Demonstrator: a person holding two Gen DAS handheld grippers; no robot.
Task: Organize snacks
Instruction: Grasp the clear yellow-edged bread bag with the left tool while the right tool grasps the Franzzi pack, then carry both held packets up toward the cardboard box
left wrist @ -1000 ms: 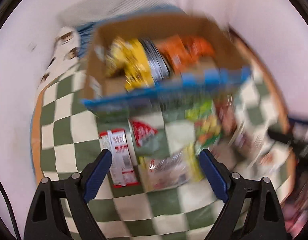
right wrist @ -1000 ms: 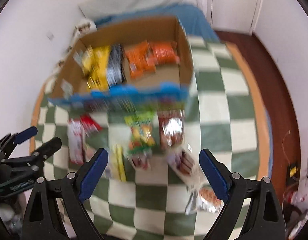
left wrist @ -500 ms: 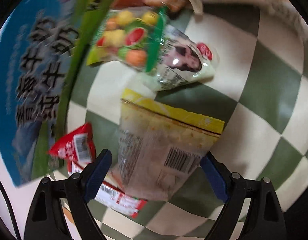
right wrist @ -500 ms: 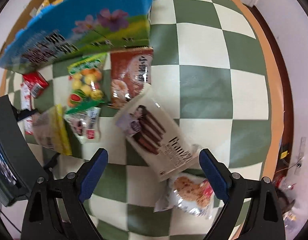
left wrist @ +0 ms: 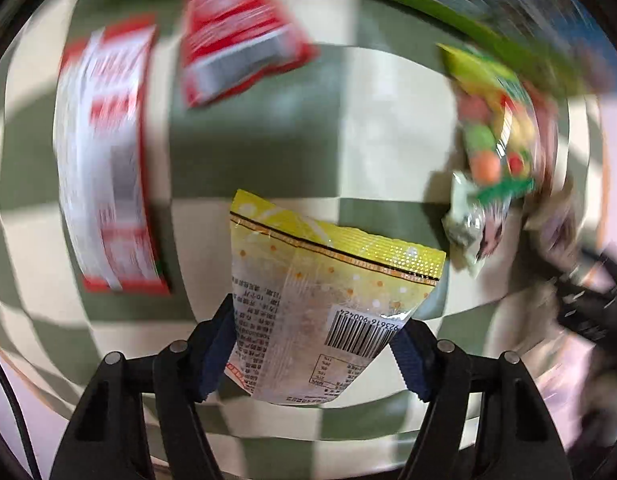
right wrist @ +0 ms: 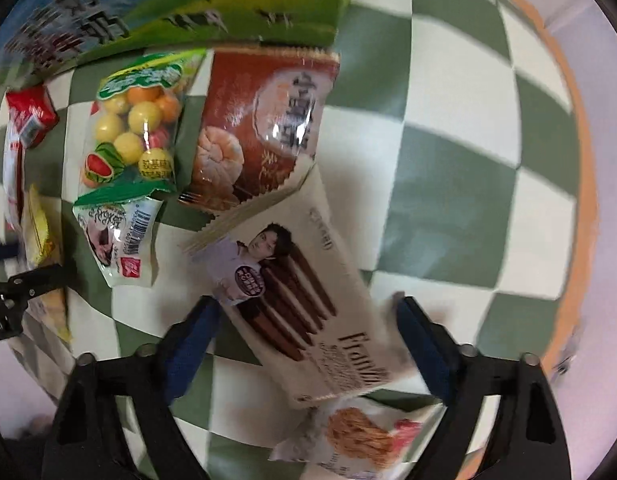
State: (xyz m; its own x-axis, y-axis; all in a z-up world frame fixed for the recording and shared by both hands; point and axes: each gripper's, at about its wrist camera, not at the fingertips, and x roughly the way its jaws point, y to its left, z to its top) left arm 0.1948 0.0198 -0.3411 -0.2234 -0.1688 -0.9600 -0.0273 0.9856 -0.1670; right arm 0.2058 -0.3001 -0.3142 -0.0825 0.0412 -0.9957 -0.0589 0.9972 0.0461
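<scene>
My left gripper (left wrist: pixel 312 344) is shut on a yellow-topped clear snack bag (left wrist: pixel 328 300), blue pads pressing its lower sides above the checked cloth. My right gripper (right wrist: pixel 304 332) is open, its jaws either side of a white chocolate-stick packet (right wrist: pixel 292 292) that lies flat on the cloth. A fruit-candy bag (right wrist: pixel 136 120), a brown shrimp-cracker bag (right wrist: pixel 260 128) and a small white packet (right wrist: pixel 120 240) lie beyond it. The printed cardboard box (right wrist: pixel 168 4) stands at the top.
In the left wrist view a long red-and-white packet (left wrist: pixel 104 168) and a red packet (left wrist: pixel 232 36) lie on the green-and-white checked cloth (left wrist: pixel 348 128). A noodle-snack packet (right wrist: pixel 360 432) lies under my right gripper. The table's orange edge (right wrist: pixel 576 184) runs at the right.
My left gripper has closed on the yellow bag and swung left. My right gripper has come down closer over the chocolate-stick packet.
</scene>
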